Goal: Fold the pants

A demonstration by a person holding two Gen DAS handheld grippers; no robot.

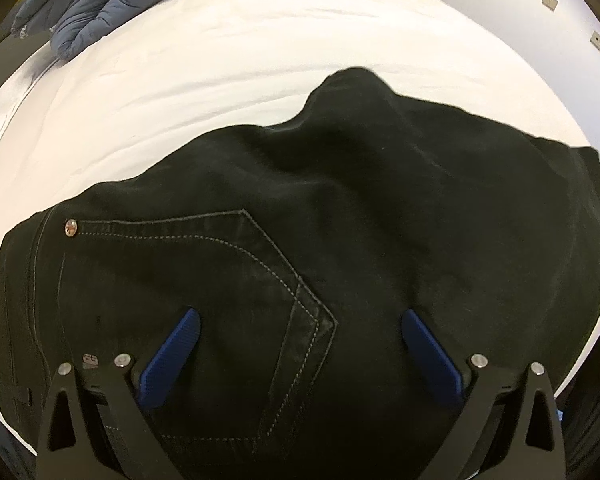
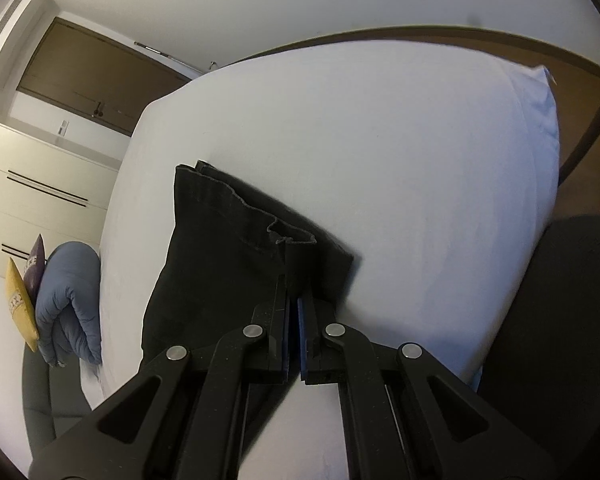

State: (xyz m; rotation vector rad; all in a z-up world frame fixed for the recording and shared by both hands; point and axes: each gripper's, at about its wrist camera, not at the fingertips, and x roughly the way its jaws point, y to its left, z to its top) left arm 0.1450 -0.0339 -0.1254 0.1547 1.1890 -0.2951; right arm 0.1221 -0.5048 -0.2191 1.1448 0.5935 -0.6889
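Black jeans [image 1: 300,220] lie on a white bed [image 1: 220,60], seat side up, with a stitched back pocket [image 1: 228,280] and a rivet showing. My left gripper [image 1: 300,316] is open and hovers just over the pocket area, blue pads spread wide. In the right wrist view my right gripper [image 2: 294,300] is shut on the hem end of the pants legs [image 2: 236,240], which hangs bunched and lifted over the white sheet [image 2: 380,160].
A folded blue-grey duvet [image 1: 100,4] lies at the bed's far left corner; it also shows in the right wrist view [image 2: 70,304] beside a yellow and a purple cushion [image 2: 20,304]. A white pillow [image 2: 532,120], wardrobe and dark chair [image 2: 560,320] surround the bed.
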